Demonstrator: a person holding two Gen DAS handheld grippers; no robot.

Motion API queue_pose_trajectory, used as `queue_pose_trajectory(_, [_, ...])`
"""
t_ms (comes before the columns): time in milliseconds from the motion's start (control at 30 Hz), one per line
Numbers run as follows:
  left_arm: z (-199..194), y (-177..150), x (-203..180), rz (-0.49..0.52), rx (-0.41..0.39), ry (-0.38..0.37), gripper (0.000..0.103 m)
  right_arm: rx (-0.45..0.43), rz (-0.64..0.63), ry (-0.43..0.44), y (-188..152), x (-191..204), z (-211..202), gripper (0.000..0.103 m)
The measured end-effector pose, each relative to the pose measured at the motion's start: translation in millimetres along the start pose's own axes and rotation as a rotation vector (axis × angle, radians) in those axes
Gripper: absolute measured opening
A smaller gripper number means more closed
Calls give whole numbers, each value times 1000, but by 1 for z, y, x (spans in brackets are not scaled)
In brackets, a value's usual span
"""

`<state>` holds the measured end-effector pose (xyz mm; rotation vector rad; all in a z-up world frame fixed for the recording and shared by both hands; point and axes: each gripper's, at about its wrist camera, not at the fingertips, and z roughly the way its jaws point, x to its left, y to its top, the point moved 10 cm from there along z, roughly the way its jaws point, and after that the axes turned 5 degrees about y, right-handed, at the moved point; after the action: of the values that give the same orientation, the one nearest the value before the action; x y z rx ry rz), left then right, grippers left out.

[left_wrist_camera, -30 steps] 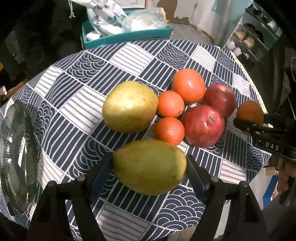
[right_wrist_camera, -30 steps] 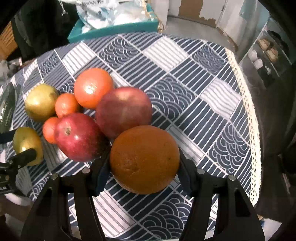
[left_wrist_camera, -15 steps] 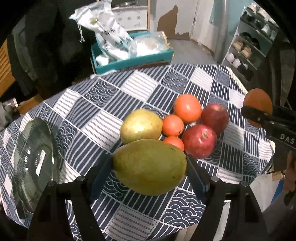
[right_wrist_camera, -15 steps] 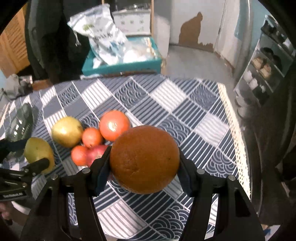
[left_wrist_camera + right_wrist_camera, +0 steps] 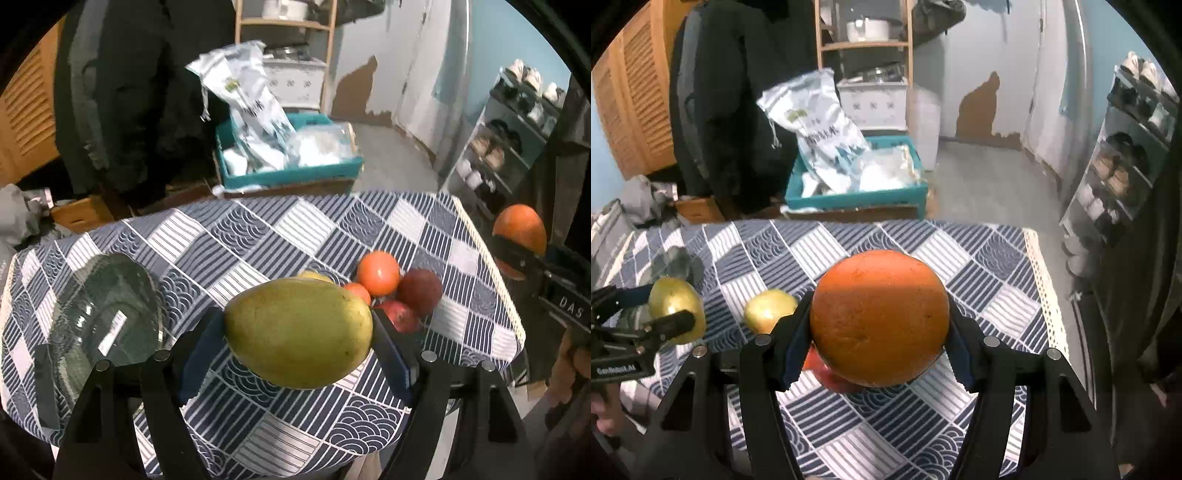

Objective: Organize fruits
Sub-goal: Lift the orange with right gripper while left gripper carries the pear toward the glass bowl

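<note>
The second yellow-green mango is mostly hidden behind the big yellow-green mango that the left gripper has clamped above the table. A small orange tangerine and a red apple only peek out at its 2 o'clock, below a bigger round orange fruit and a dark red apple. The clear glass bowl at 9 o'clock is hard to read, just a label showing. The teal plastic crate at 12 o'clock holds white printed bags. The right gripper squeezes a large round orange above the blue-and-white patterned tablecloth, covering a reddish fruit I can't identify.
</note>
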<state>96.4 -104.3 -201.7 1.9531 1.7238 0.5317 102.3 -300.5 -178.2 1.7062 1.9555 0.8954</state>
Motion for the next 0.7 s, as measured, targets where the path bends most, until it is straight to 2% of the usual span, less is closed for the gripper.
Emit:
queue_pose_trajectory(433, [-35,22,34,-37,-113,44,81,-82,-30,35,32,37,-16,64])
queue_pose_trajectory(700, [-53,31,58,-69,-164,78,81,-97,-53,67,46,65,-14,64])
